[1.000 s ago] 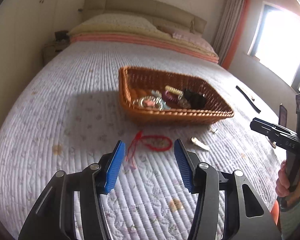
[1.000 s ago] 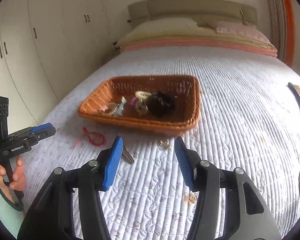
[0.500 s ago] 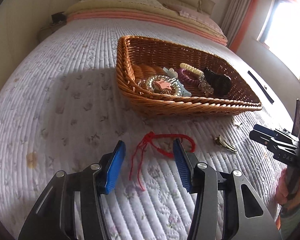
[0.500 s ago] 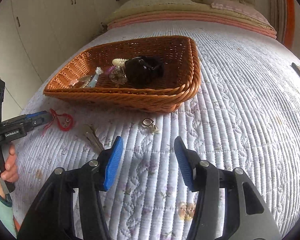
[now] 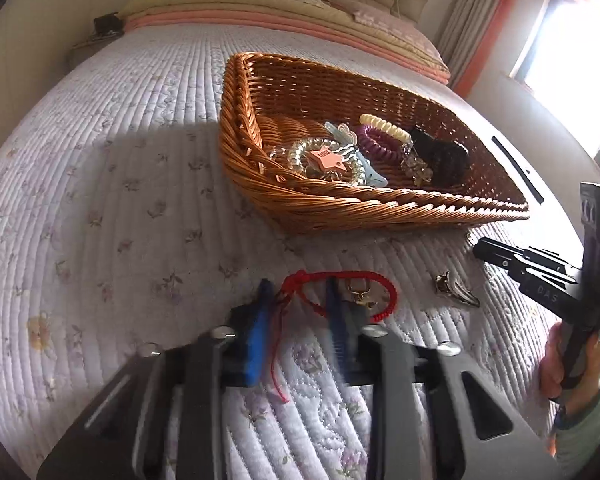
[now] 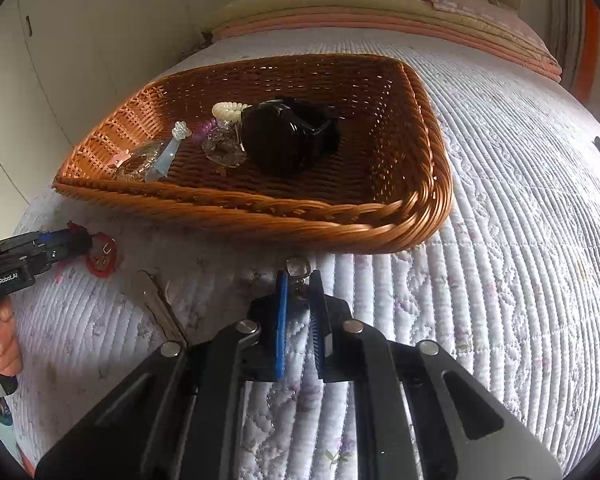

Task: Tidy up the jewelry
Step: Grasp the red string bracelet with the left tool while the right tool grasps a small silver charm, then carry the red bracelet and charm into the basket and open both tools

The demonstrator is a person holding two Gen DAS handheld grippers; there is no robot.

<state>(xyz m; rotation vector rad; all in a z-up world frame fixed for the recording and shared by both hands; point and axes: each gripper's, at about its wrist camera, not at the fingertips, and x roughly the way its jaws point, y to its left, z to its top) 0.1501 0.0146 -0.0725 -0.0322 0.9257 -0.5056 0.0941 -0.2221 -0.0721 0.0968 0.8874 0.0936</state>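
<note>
My left claw (image 5: 298, 300) is closing, its blue pads either side of the knotted end of the red cord bracelet (image 5: 340, 292); the cord runs between them, but the pads are blurred with motion and I would not say they press on it yet. The bracelet lies flat on the quilted bed (image 5: 100, 200), its loop and a small brass clasp spreading just to the right of the claw, its loose tail trailing back under it.

My right claw (image 6: 299, 280) has drawn in on the small clear-stone trinket (image 6: 298, 268) (a ring or a pendant, I cannot tell which), which pokes out just past the tips; the pads look nipped onto its lower part, with only a narrow slit between them. It too rests on the bed, not lifted.

Just beyond both claws stands the wicker basket (image 6: 420, 184), its near rim close ahead. Inside it already lie a black hair claw (image 6: 288, 136), a cream coil tie (image 6: 228, 110), a purple coil tie (image 5: 380, 144), a clear beaded bracelet with a pink star (image 5: 324, 158) and a pale blue clip (image 6: 168, 152).

Between the two claws, on the bed, a metal hair clip (image 5: 458, 290) lies untouched.

So I judge the job well along: most pieces are in the basket, two are being picked up at once, and the hair clip remains afterwards. Both lifts and drops are not yet done.
</note>
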